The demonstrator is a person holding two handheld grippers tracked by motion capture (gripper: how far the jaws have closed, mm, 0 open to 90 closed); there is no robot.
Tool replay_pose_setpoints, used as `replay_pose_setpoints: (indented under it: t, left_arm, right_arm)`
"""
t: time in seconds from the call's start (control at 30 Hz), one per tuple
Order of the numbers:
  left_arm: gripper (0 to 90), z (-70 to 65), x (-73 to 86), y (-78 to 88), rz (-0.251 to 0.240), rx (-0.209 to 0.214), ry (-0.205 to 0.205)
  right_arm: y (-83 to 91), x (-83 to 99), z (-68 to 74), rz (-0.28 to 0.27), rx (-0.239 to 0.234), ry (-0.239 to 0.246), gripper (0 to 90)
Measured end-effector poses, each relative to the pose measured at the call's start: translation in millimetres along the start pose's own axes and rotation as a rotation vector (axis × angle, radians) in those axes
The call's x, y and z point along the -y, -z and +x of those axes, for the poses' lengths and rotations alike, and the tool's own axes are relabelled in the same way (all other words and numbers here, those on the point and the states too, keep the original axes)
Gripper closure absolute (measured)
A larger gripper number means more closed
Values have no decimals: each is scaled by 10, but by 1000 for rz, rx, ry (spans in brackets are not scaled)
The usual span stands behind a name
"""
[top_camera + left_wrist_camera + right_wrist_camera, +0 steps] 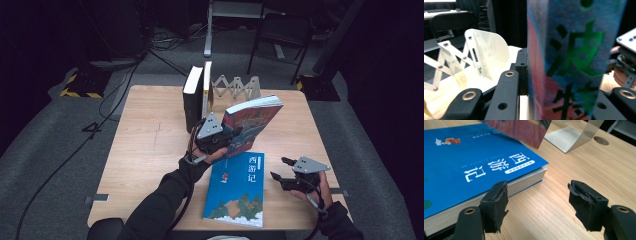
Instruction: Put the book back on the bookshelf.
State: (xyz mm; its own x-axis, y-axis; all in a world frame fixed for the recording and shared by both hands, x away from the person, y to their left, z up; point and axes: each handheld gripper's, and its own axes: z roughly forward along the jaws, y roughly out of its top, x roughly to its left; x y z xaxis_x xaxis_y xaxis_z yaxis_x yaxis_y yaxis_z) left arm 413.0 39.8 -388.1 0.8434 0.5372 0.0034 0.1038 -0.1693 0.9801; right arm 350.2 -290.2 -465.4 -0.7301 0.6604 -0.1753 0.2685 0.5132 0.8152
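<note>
While the left tool (231, 136) clamps one colourful book (252, 122), the right tool (278, 168) gapes beside one blue book (237, 192); two books (198, 95) stand upright.

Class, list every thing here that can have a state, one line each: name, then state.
Left gripper: shut on the red-and-blue paperback.
Red-and-blue paperback: lifted, tilted above the table.
Right gripper: open, nothing between its jaws.
Blue paperback: closed, lying flat.
Two dark books: standing upright.
White expanding book rack: stretched open.
</note>
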Motion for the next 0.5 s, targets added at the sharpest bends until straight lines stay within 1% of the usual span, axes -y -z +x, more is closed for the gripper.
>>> replay_pose_setpoints:
  t: [0.03,0.1,0.17,0.23,0.27,0.3,0.37,0.43,0.47,0.5]
  left_arm:
    - [738,27,-19,6,-4,-9,3]
    - [738,48,-33,17,-8,-20,2]
    - [738,69,-49,31,-10,-37,-1]
    - [738,91,-59,49,-12,-55,1]
    - [738,91,-59,49,-12,-55,1]
    - [738,107,-65,60,-9,-64,-1]
    - [738,159,-64,96,-8,-96,7]
    - [738,200,-59,130,-11,-119,20]
    - [738,200,-59,130,-11,-119,20]
    - [738,234,-58,159,-7,-138,23]
  right_arm:
    - [-25,17,4,15,-3,-5,310]
    - [-41,29,0,24,-5,-4,306]
    - [-48,37,-13,22,-3,-6,299]
    - [-51,47,-31,25,-4,-18,296]
    - [-55,55,-38,26,-2,-32,292]
    - [-60,64,-47,30,2,-44,289]
    - [-72,78,-60,37,0,-60,289]
    - [-90,90,-63,50,2,-61,289]
    - [-90,90,-63,50,2,-61,289]
    - [-102,95,-59,56,-2,-59,289]
